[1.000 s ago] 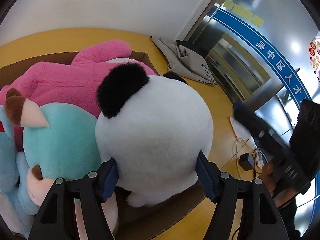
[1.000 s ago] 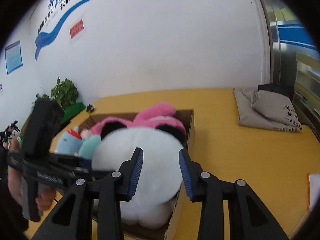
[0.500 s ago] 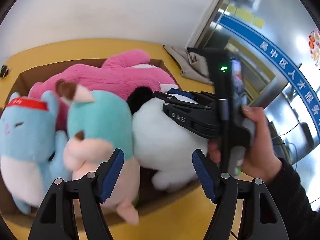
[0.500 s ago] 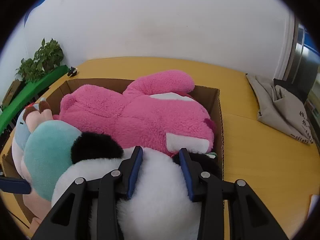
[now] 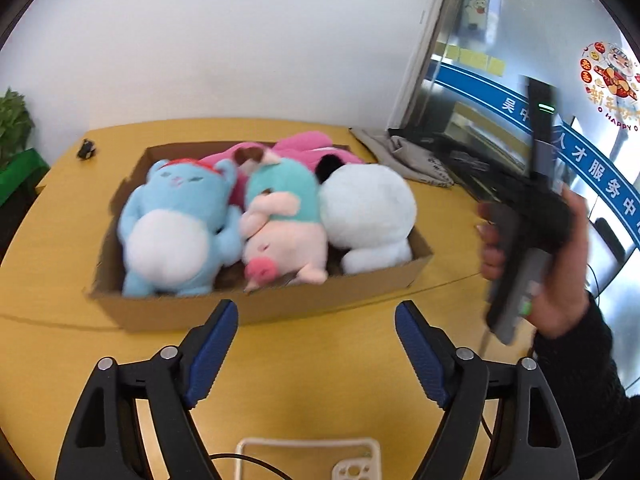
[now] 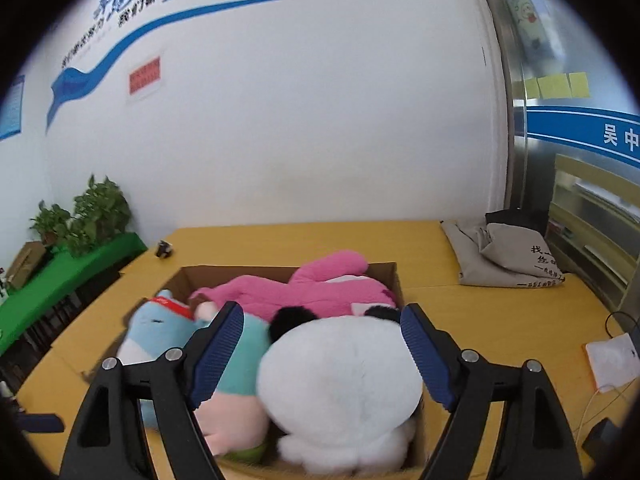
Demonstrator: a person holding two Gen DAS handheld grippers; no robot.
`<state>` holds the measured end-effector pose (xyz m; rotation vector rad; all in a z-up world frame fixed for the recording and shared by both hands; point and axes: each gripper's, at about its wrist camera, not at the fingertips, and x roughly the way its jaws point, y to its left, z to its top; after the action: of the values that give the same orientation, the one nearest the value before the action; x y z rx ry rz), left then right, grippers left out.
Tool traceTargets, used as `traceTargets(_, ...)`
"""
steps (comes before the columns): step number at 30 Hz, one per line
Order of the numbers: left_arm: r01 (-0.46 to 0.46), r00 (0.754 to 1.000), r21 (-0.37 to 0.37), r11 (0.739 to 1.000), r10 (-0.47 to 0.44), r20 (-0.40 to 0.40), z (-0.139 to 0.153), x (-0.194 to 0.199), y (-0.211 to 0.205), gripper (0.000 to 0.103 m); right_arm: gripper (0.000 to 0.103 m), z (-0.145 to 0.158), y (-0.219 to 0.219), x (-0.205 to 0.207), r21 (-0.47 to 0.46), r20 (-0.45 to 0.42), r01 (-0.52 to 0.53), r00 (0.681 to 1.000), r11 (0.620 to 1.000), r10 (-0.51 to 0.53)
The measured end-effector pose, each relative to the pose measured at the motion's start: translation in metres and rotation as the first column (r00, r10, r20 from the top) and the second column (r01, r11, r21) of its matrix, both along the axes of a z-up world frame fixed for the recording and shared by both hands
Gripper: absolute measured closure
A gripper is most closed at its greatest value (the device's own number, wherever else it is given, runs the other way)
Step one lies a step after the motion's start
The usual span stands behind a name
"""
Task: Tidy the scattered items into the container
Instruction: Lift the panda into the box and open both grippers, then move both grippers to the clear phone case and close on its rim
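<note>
A cardboard box [image 5: 280, 304] on the yellow table holds several plush toys: a blue bear [image 5: 176, 224], a teal-and-pink pig [image 5: 284, 224], a white panda [image 5: 368, 216] and a pink toy [image 5: 304, 148] behind them. My left gripper [image 5: 316, 344] is open and empty, a little in front of the box. My right gripper [image 6: 322, 344] is open and empty, above the panda [image 6: 340, 392] at the box's [image 6: 390, 276] right end. The right gripper's body [image 5: 532, 216] and the hand holding it show at the right of the left wrist view.
A grey cloth bag [image 6: 504, 256] lies at the table's far right. A white phone case [image 5: 308, 460] and a cable lie near my left gripper. A small dark object [image 5: 86, 150] sits at the far left corner. Potted plants [image 6: 80, 220] stand on a green ledge at left.
My left gripper pulled back from the box and is now clear of the toys. My right gripper opened wide and lifted off the panda, which stays in the box.
</note>
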<state>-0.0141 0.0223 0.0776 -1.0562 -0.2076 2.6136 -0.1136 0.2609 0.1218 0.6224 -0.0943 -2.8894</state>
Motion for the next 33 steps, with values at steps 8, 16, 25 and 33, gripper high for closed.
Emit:
traceTargets(8, -0.069, 0.993, 0.03, 0.997, 0.066, 0.1, -0.036, 0.05, -0.048, 0.016, 0.022, -0.049, -0.014, 0.116, 0.125, 0.092, 0.044, 0.994, 0.991, -0.056)
traceTargets(16, -0.071, 0.975, 0.032, 0.997, 0.062, 0.212, -0.075, 0.079, -0.069, 0.016, 0.022, -0.101, -0.021, 0.183, 0.159, 0.297, -0.08, 0.954, 0.984, 0.03)
traceTargets(25, 0.014, 0.953, 0.044, 0.999, -0.027, 0.301, -0.112, 0.073, -0.062, 0.016, 0.023, -0.153, -0.078, 0.213, 0.129, 0.468, -0.413, 0.827, 0.902, 0.311)
traceTargets(33, 0.016, 0.92, 0.042, 0.999, -0.031, 0.39, -0.138, 0.051, -0.048, 0.048, 0.051, -0.175, -0.073, 0.184, 0.125, 0.532, -0.272, 0.83, 0.954, 0.167)
